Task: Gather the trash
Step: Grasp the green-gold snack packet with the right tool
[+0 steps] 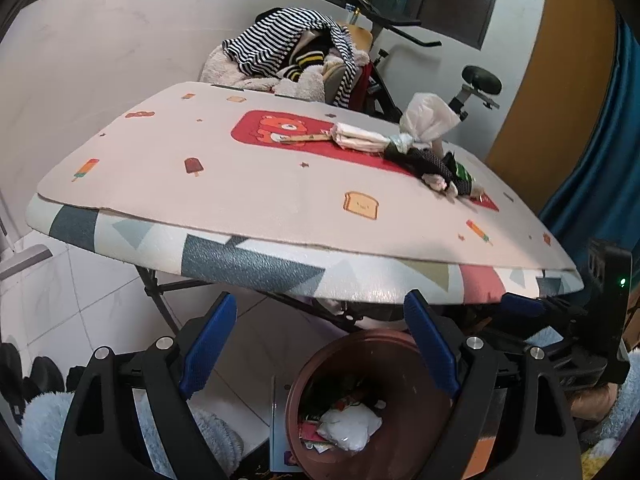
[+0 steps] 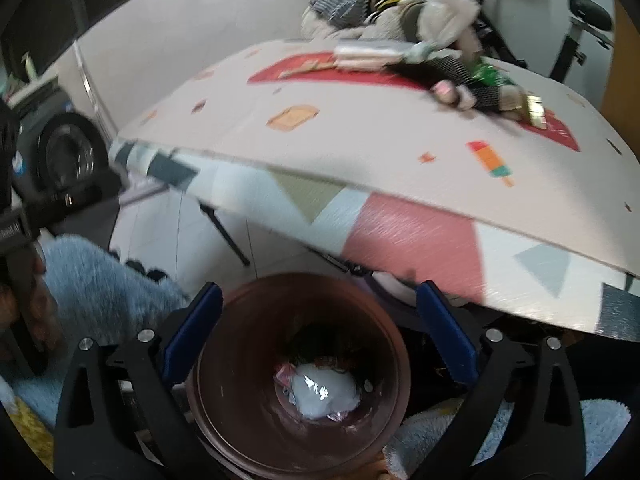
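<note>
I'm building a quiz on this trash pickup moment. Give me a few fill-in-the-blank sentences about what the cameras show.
1. The brown bin stands on the floor ____ the table's edge.
2. The white crumpled wrapper lies ____ the bin.
3. Both the left gripper and the right gripper are ____, holding nothing.
4. The pile of trash still lies on the ____.

Missing words: below; inside; open; table
</note>
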Available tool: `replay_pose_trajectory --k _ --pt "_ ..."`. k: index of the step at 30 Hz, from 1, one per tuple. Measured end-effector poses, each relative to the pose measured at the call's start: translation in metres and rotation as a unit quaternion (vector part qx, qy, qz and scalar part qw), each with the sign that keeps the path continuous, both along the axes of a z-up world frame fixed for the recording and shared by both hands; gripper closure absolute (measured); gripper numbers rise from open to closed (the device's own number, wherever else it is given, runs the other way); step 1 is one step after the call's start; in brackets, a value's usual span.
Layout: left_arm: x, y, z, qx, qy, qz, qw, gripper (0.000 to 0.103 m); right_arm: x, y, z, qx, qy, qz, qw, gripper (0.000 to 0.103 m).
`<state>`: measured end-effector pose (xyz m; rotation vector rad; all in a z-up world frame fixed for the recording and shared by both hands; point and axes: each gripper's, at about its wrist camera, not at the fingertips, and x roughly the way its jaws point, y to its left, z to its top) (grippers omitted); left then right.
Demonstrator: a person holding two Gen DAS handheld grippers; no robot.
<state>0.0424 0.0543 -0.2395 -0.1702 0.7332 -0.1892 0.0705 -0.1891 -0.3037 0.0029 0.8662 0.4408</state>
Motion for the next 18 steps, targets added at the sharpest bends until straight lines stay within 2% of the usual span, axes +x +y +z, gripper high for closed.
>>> replay_pose_trajectory --k 3,8,11,18 --pt "0.004 0.006 0.004 -0.011 -0.004 0.009 0.9999 0.019 0.007 -0.016 0.012 0.026 -0.008 -0.023 0.999 0.006" --pt "0.019 0.013 0.013 -0.013 -0.007 0.018 0.9997 0.019 0.032 -0.044 0.036 0.040 -0.026 -0.056 0.997 0.006" --pt "0.028 0.016 0.020 -0.020 -0.015 0.020 0.9995 0.019 0.058 -0.060 0.052 0.048 -0.041 -0.075 0.995 0.006" --pt "0.057 0.019 0.032 -0.033 -0.028 0.017 0.9989 0.020 0.113 -0.083 0.071 0.054 -0.065 -0.114 0.990 0.006"
